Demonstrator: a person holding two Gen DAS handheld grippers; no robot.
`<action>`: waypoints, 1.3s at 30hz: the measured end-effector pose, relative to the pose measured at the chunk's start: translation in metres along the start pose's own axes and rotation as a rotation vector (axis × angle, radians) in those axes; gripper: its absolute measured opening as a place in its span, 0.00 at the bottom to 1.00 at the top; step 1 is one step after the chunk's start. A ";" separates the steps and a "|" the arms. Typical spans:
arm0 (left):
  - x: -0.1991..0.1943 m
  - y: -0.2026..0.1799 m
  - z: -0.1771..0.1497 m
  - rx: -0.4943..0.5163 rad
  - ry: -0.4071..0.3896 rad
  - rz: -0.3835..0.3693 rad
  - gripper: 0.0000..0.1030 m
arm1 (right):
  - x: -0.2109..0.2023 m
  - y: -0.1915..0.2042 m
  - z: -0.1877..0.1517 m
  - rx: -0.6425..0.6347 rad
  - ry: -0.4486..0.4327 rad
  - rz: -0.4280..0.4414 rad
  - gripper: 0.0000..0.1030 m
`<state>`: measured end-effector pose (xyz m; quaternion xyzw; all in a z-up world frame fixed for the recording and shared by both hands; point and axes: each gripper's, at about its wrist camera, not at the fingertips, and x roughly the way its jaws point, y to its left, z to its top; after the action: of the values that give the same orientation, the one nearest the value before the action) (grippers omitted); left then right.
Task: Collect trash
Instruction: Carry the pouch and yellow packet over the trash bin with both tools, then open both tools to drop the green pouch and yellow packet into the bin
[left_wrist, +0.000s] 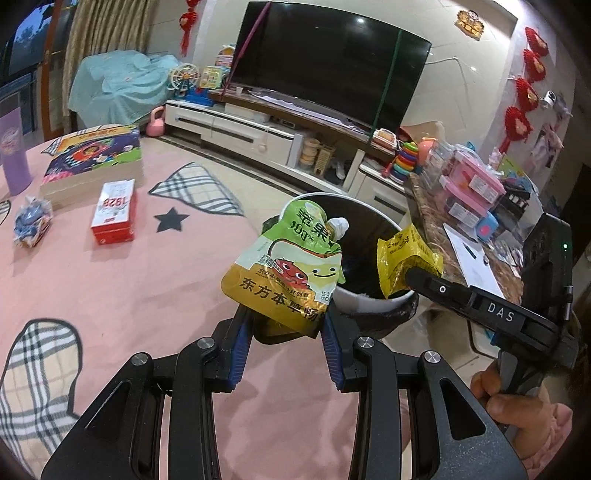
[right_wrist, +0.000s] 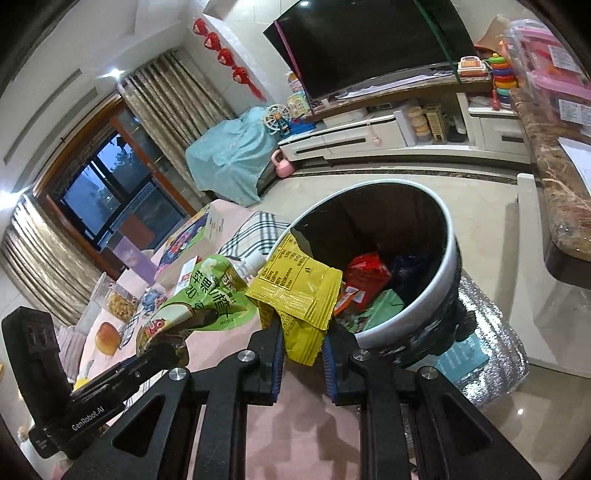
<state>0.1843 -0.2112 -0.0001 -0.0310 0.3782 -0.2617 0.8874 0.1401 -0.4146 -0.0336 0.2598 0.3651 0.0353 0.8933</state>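
Holding trash in both claws at the bin's edge — left claw (left_wrist: 286, 321) clamped on the green juice pouch (left_wrist: 288, 264), right claw (right_wrist: 303, 345) clamped on the yellow wrapper (right_wrist: 299, 295). Bin (right_wrist: 448, 280) sits just ahead and below, mouth open, wrappers already inside; yellow wrapper already overhangs the rim, pouch just short of it, both standing up from the pads. Reads "100%" on the pouch, "DAS" and "GenRobot.AI" on the claws, "1928" on the red carton (left_wrist: 114, 212) back on the pink worktop (left_wrist: 122, 295).

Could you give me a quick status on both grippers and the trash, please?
Left gripper shut on green juice pouch. Right gripper shut on yellow wrapper. Both at open trash bin; nothing blocking.
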 end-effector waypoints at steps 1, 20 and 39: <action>0.003 -0.002 0.002 0.004 0.002 -0.002 0.33 | 0.000 -0.002 0.001 0.003 0.000 -0.001 0.17; 0.050 -0.033 0.021 0.047 0.063 -0.010 0.33 | 0.016 -0.028 0.024 0.013 0.028 -0.034 0.17; 0.080 -0.042 0.036 0.049 0.122 -0.019 0.34 | 0.034 -0.043 0.042 0.027 0.057 -0.076 0.22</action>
<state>0.2362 -0.2917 -0.0162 0.0033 0.4246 -0.2806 0.8608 0.1881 -0.4613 -0.0509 0.2565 0.4007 0.0037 0.8796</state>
